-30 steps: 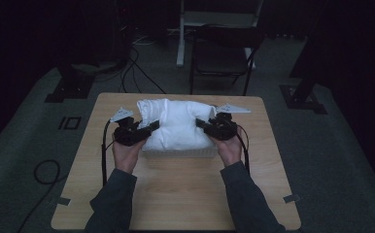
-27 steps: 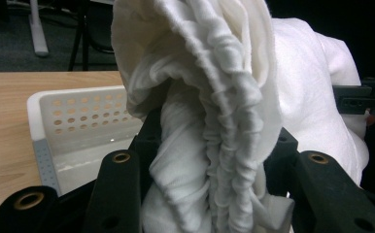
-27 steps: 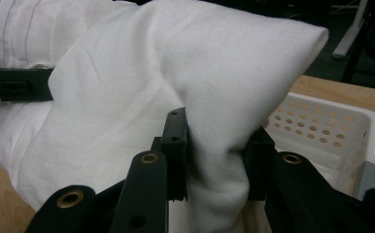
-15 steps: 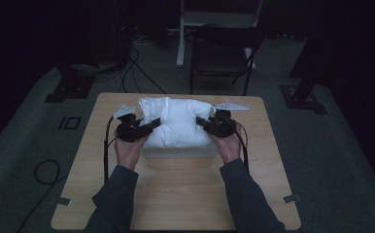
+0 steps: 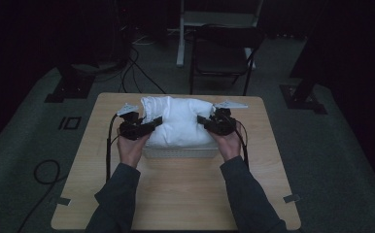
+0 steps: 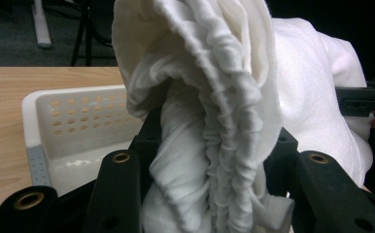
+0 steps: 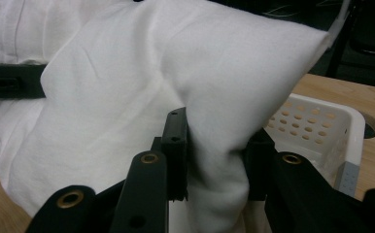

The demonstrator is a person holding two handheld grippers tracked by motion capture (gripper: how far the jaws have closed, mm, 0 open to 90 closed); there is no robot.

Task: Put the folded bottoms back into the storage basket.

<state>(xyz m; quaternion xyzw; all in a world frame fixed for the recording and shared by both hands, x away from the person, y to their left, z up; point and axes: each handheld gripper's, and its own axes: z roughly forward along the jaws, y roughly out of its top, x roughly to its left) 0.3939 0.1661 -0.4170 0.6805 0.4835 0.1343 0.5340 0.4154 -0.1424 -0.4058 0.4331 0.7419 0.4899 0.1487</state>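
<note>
Desk [image 5: 185, 194] of pale wood grain, rectangular. White soft bunched cloth [image 5: 178, 121] heaped over white perforated plastic basket [image 5: 180, 151] toward far edge. Left gripper [image 5: 146, 127] clamps gathered folds; right gripper [image 5: 206, 122] pinches cloth's smooth corner.

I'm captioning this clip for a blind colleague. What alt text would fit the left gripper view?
A bunched, gathered fold of a white cloth is pinched between the two black jaws of the left gripper, rising up the middle of the picture. Behind it at the left, a white perforated basket sits on a wooden table.
</note>
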